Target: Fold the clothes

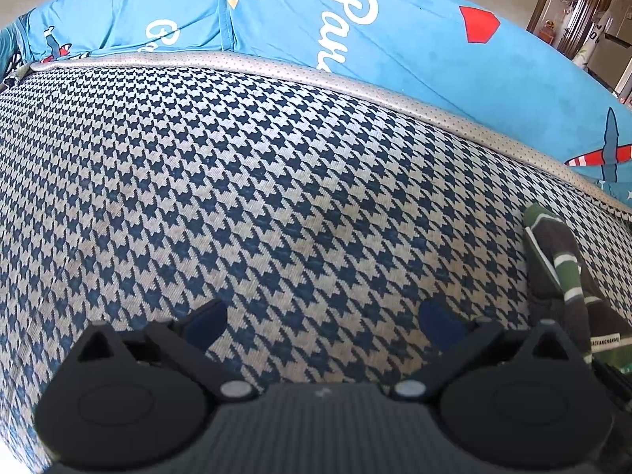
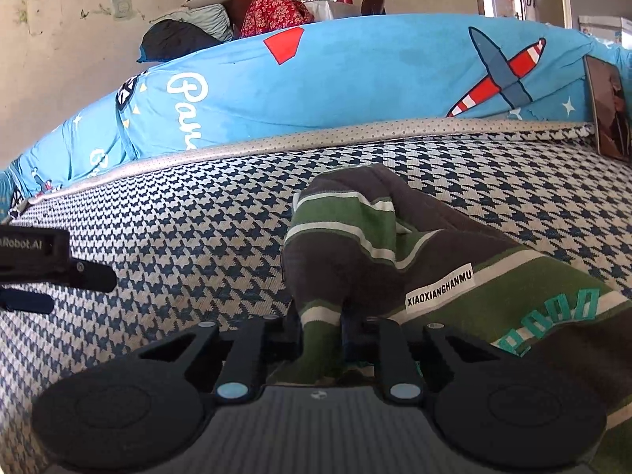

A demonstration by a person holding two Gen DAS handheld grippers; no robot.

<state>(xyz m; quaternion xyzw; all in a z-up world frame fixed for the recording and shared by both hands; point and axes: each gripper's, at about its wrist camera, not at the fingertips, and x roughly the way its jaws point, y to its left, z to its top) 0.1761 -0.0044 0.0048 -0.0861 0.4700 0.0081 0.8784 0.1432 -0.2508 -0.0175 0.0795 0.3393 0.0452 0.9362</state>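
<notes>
A crumpled green, grey and white striped garment point(image 2: 395, 237) lies on the blue-and-white houndstooth cover point(image 2: 177, 229). It carries a white label and teal letters. My right gripper point(image 2: 322, 333) is shut on a bunched fold of it, and cloth fills the narrow gap between the jaws. The left wrist view catches only the garment's edge point(image 1: 561, 272), at the far right. My left gripper point(image 1: 322, 322) hangs open just above the houndstooth cover point(image 1: 276, 177) with only that cover beneath it. It also shows at the left edge of the right wrist view, as the left gripper point(image 2: 39, 272).
A rolled blue quilt point(image 2: 355, 79) printed with aeroplanes runs along the far side of the cover. Behind it lie pillows point(image 2: 185, 31) and a red patterned cloth point(image 2: 272, 8). A framed picture point(image 2: 608, 110) leans at the right end. The wall is close behind.
</notes>
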